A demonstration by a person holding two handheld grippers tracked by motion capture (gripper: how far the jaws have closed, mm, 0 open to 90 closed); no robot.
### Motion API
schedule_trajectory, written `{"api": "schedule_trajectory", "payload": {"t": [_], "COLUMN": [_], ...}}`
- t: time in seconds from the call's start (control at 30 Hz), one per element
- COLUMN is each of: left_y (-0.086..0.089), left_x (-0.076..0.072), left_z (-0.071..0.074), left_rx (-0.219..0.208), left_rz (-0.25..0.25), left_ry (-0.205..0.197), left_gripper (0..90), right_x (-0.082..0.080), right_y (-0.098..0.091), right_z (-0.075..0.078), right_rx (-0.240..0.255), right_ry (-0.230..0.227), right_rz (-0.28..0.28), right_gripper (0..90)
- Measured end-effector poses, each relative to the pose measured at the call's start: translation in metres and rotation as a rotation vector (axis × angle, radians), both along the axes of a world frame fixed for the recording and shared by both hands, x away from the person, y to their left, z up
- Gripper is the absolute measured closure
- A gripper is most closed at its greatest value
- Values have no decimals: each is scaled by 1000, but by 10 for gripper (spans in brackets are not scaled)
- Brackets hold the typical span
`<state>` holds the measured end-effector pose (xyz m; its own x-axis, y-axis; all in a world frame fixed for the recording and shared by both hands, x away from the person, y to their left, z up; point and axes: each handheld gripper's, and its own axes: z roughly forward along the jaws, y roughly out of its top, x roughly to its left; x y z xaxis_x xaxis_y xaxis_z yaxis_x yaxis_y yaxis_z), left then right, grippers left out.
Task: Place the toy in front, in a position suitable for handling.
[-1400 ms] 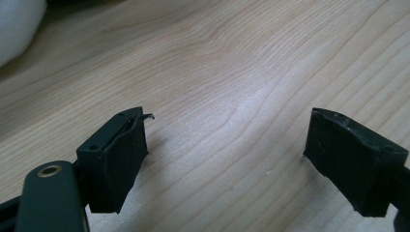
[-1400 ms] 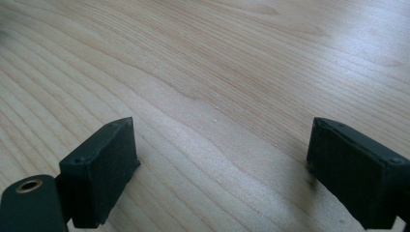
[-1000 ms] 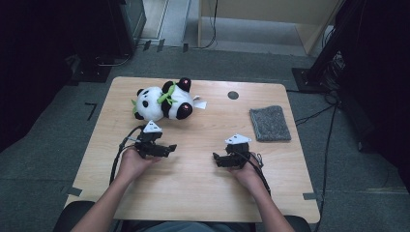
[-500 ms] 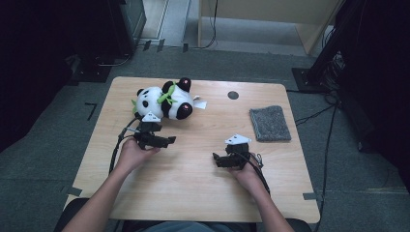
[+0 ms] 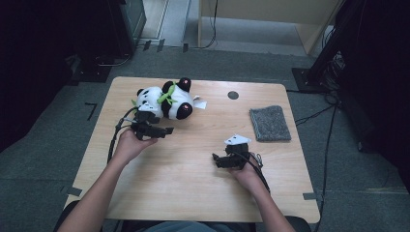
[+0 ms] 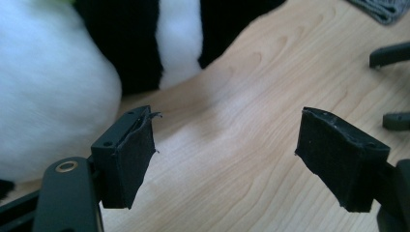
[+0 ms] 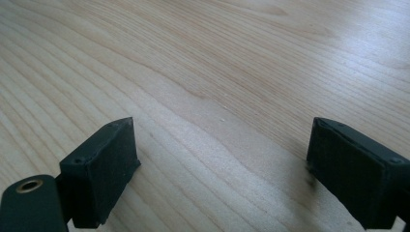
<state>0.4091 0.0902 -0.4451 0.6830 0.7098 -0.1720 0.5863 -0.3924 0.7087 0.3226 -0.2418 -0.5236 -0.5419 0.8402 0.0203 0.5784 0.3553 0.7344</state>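
The left hand-held gripper (image 5: 162,130), jaws apart, has just been closing on nothing; the right hand-held gripper (image 5: 216,159) gapes wide.

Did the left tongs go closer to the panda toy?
Yes. The left tongs have moved up the table toward the panda toy, closing a bit with nothing between them.

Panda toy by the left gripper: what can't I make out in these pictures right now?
- Panda toy, left gripper view: blurred, cut off by the top and left edges; no face or limbs readable.
- Left gripper, high view: the jaws' gap to the toy is too small to judge; they have just been closing, nothing between them.
- White tag, high view: print too small.
- Right gripper, high view: jaws dark, small.
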Motion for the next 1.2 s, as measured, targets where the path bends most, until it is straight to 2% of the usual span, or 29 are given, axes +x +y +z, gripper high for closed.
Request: {"api": "schedule_trajectory", "payload": {"t": [0.1,0.2,0.33,0.43,0.5,0.63,0.77,0.9,0.97,1.07,1.2], "left_y": [1,0,-1,-3,-3,-2,-4,-5,-5,-5,-5], "left_x": [4,9,12,16,19,27,34,42,44,48,56], "left_z": [6,11,19,24,27,32,38,41,41,44,47], "left_rx": [-16,0,-5,29,50,28,48,52,54,53,31], "left_rz": [-1,-4,-1,13,14,13,26,8,8,13,23], "left_ry": [8,16,-8,-37,-39,-24,-51,-51,-80,-87,-69], "left_gripper": [211,212,213,217,219,216,196,219,247,264,307], "right_x": [0,0,0,0,0,0,0,0,0,0,0], "right_y": [0,1,1,1,1,1,1,1,1,1,1], "right_z": [0,0,0,0,0,0,0,0,0,0,0], "right_rx": [0,3,2,2,2,2,2,2,1,2,1], "right_ry": [-2,2,1,1,1,1,2,1,1,1,2], "right_rz": [13,17,21,21,22,22,22,23,23,24,25], "right_gripper": [106,106,106,106,106,106,106,106,106,106,106]}}
